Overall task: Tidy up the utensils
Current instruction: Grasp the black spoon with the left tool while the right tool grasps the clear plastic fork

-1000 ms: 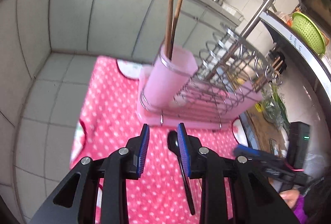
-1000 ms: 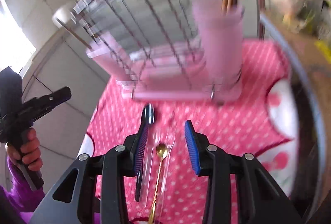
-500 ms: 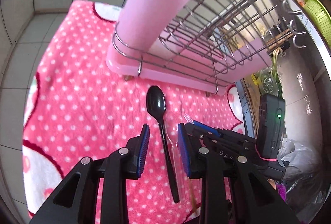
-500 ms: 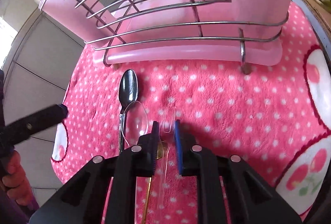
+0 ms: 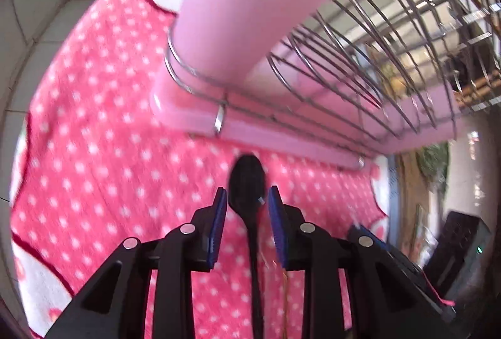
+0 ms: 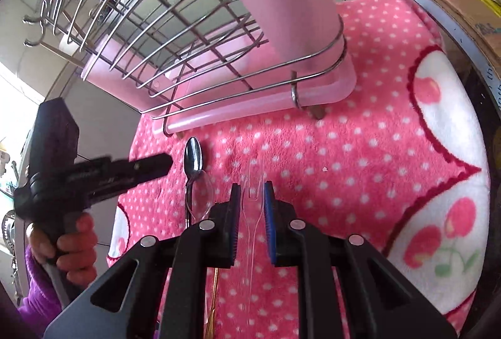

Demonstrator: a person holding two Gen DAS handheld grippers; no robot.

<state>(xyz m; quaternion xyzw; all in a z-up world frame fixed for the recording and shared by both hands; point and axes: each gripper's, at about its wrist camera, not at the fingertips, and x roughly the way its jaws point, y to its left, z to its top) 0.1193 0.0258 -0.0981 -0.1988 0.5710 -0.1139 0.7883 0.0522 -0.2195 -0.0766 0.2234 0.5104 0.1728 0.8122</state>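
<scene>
My left tool [image 5: 247, 201] stands partly open astride the black spoon [image 5: 247, 185], pads clear of it; the spoon lies on the pink dotted towel [image 5: 94, 151] just in front of the dish rack [image 5: 313, 132]. My right tool [image 6: 252, 195] is narrowed onto the clear plastic fork [image 6: 254, 188], also just before the rack, beside a clear spoon [image 6: 202, 191].

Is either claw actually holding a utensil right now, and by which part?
The right claw grips the clear plastic fork at its neck, just below the tines. The left claw straddles the black plastic spoon, pads apart from it, holding nothing.
</scene>
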